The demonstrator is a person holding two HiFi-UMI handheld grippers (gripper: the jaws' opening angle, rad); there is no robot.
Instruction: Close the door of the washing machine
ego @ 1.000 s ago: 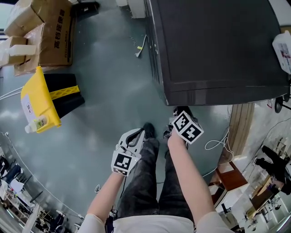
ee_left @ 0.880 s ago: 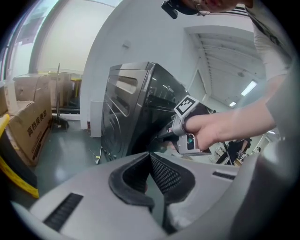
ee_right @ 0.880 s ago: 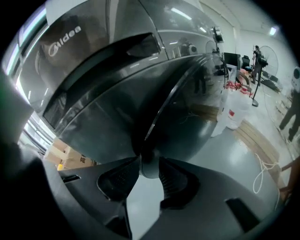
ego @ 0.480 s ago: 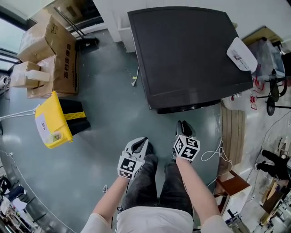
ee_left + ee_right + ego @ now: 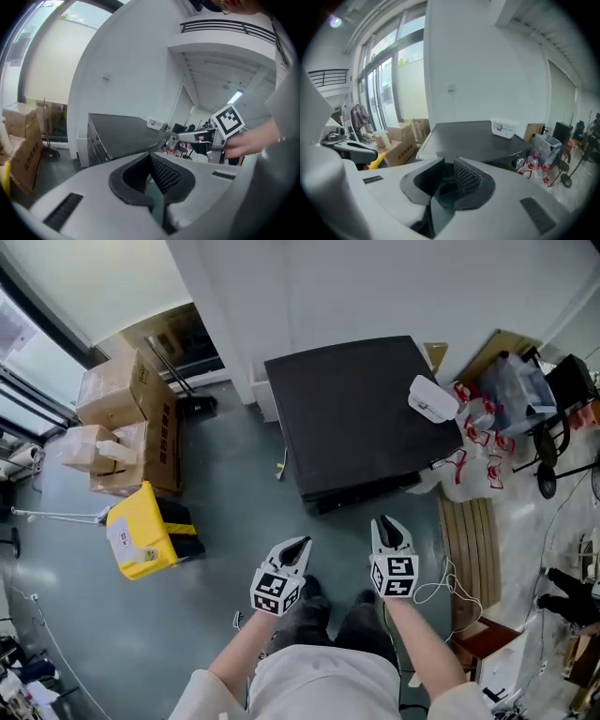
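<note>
Washing machine: a dark box with a flat top stands on the grey floor against the white wall, ahead of both grippers. It is seen from above, so its door cannot be made out.
On the machine: a white container lies on the right rear part of the top.
Left gripper: the left gripper is held in the air near the machine's front edge and well apart from it. Its jaws are together and hold nothing.
Right gripper: the right gripper is level with the left one and just short of the machine's front. Its jaws have just been closing and stand a narrow gap apart, with nothing between them.
Left of the machine: a yellow bin lies tilted on the floor, with cardboard boxes behind it.
Right of the machine: red-and-white bags and a slatted wooden board.
</note>
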